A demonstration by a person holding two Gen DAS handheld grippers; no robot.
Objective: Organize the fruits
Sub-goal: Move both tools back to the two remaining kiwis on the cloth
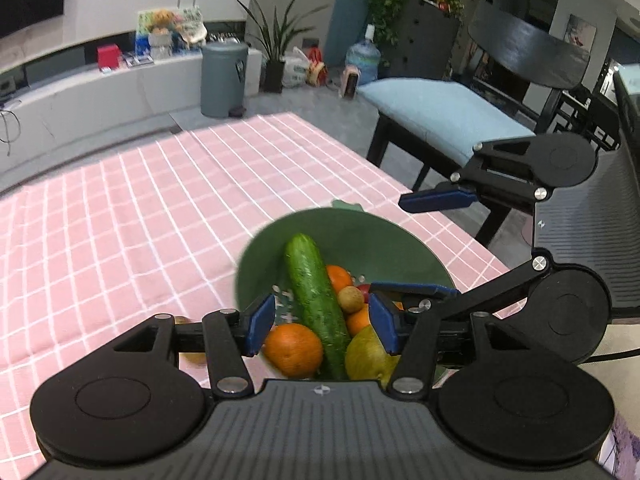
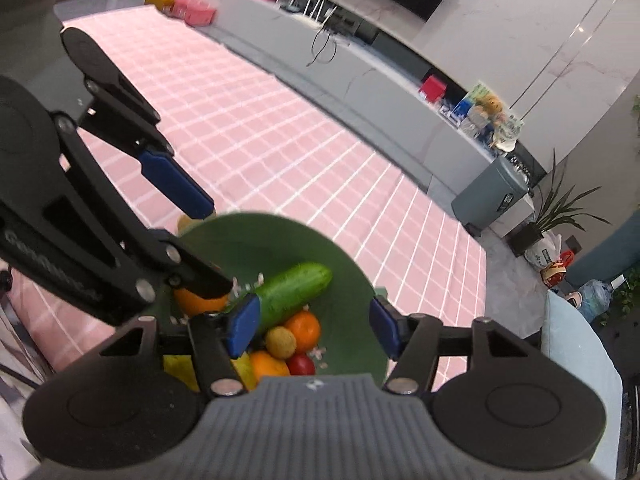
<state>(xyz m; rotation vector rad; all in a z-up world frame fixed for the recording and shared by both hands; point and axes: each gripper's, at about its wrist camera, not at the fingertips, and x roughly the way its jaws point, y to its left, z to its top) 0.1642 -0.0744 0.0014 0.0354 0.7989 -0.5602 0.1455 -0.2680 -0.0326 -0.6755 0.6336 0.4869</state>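
Starting at our left, the left gripper point(image 1: 322, 326) hangs over the near side of the green bowl point(image 1: 360, 236) with its blue pads spread apart and nothing between them; in the right wrist view its upper finger crosses above the bowl's left rim. The bowl sits on the pink checked tablecloth point(image 1: 140, 220), near the table's edge on the side where the chair with the pale blue cushion point(image 1: 440, 112) stands. Inside it, moving rightward, we see an orange point(image 1: 294, 350), then the cucumber point(image 1: 316, 300) lying lengthwise across the pile, then a small tan round fruit point(image 1: 351, 299), more oranges behind and below it, a bit of something red, and a yellow-green pear point(image 1: 370, 356). On our right, the right gripper point(image 2: 312, 326) is likewise parted and empty above the bowl. We judge the cucumber stiff, fairly heavy and a little slick, best taken across its middle so it does not tip. The oranges look firm and forgiving, gripped across the widest part. The pear would bruise under a hard squeeze, and the small tan fruit could roll away. The bowl looks like light plastic, best lifted by its rim from both sides.
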